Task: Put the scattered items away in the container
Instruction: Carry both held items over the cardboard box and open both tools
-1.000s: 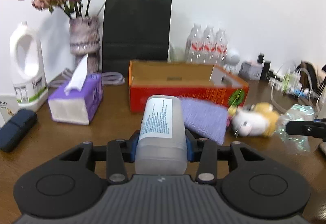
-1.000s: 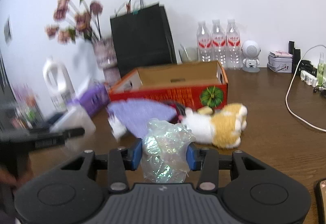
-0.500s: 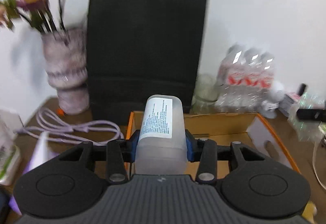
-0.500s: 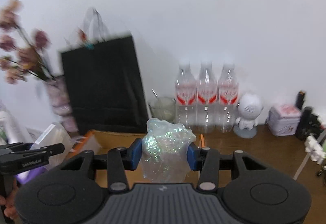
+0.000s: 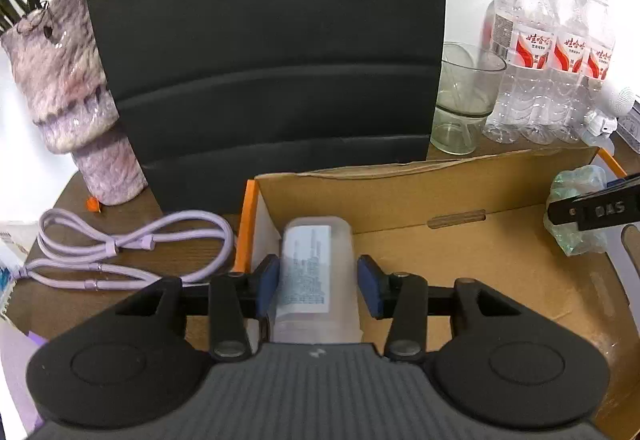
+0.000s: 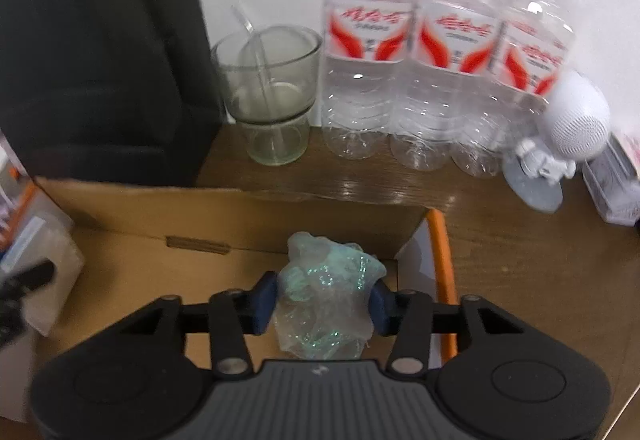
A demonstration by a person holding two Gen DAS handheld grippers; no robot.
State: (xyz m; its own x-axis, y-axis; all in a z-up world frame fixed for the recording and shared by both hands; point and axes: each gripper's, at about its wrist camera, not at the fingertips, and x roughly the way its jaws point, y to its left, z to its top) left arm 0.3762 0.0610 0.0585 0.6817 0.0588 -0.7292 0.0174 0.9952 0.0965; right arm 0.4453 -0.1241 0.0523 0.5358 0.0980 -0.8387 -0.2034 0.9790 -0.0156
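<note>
I am holding my left gripper (image 5: 318, 286) inside the left end of the cardboard box (image 5: 420, 195), its pads spread a little off the frosted bottle (image 5: 314, 276) lying between them, so it is open rather than clamping. My right gripper (image 6: 322, 304) is squeezing the crinkled iridescent wrapper (image 6: 326, 304) over the box's right end. Only the left view is showing the purple cable (image 5: 132, 252) and vase (image 5: 68, 95) beside the box, while the right view is showing the white speaker figure (image 6: 560, 143) past the water bottles (image 6: 448, 51).
</note>
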